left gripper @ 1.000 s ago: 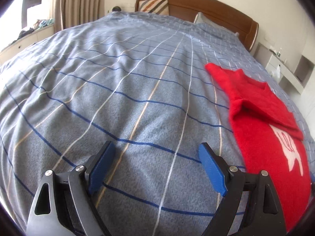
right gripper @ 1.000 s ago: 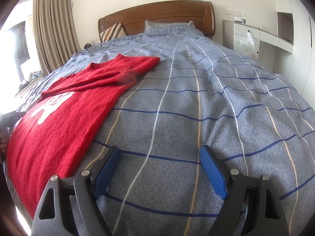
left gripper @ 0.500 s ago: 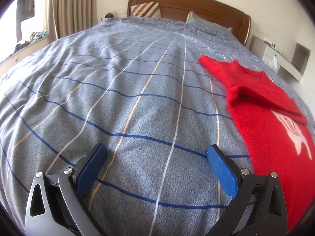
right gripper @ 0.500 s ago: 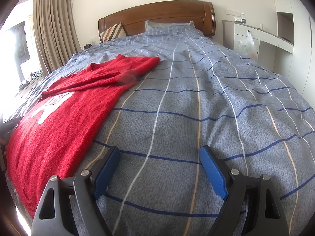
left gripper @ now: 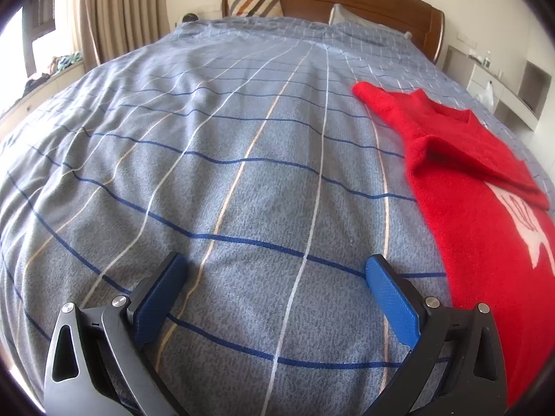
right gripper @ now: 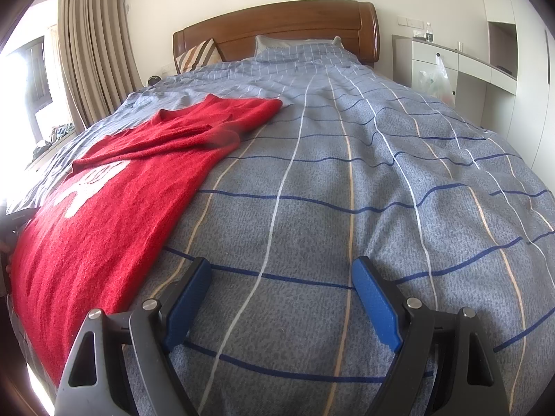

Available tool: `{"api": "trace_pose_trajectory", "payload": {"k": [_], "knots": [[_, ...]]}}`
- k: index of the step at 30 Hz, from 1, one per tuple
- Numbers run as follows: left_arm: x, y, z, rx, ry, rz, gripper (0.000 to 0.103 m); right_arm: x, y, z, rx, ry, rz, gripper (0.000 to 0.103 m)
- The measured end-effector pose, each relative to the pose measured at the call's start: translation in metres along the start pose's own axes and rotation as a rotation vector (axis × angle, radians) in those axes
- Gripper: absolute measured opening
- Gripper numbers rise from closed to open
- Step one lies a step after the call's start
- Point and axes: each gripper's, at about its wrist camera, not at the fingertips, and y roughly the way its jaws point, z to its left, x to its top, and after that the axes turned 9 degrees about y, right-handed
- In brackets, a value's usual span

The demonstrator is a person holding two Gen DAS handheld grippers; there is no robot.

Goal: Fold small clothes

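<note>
Red sweater (left gripper: 478,228) lying flat on bed (left gripper: 242,180), one sleeve folded across chest, between both tongs. Left tongs (left gripper: 274,287) hovering over bare quilt just beside sweater edge, spread wide, gripping nothing. Right tongs (right gripper: 281,291) also gaping, empty, sweater (right gripper: 104,215) to their left.

Risk: pinching quilt along with knit, dragging bedding; loose folded sleeve likely slipping if hem gets lifted unevenly.

Versus a second ago: left tongs standing wider apart, view tilting slightly; right tongs unchanged.
</note>
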Motion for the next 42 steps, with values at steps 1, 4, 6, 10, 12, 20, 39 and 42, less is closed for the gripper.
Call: {"api": "trace_pose_trajectory", "payload": {"k": [1,4,6,10,12,20,39,42], "knots": [[-0.0002,-0.0001,-0.0001,-0.001,0.0,0.001,0.103,0.0,0.0,0.0,0.0,0.0,0.0,0.083],[0.0001,0.0001,-0.0003,0.0,0.0,0.001,0.103,-0.0002,0.0001,0.0004,-0.004,-0.002,0.0,0.083],[0.0,0.0,-0.0001,-0.001,0.0,0.003,0.103,-0.0002,0.0005,0.0003,-0.007,-0.005,0.0,0.083],[0.0014,0.0019,0.0009,-0.002,-0.001,0.008,0.102,-0.0003,0.0013,0.0009,-0.014,-0.009,-0.001,0.083],[0.0015,0.002,0.001,-0.002,-0.001,0.008,0.102,-0.0003,0.0018,0.0014,-0.016,-0.01,-0.001,0.083],[0.0012,0.0022,0.0012,0.0,0.0,0.007,0.102,-0.0006,0.0023,0.0029,-0.028,-0.017,-0.003,0.083],[0.0015,0.0025,0.001,0.001,0.0,0.006,0.103,-0.0011,0.0016,0.0036,-0.028,-0.018,-0.003,0.083],[0.0015,0.0026,0.0012,0.002,0.001,0.005,0.102,-0.0011,0.0016,0.0036,-0.028,-0.018,-0.003,0.083]]}}
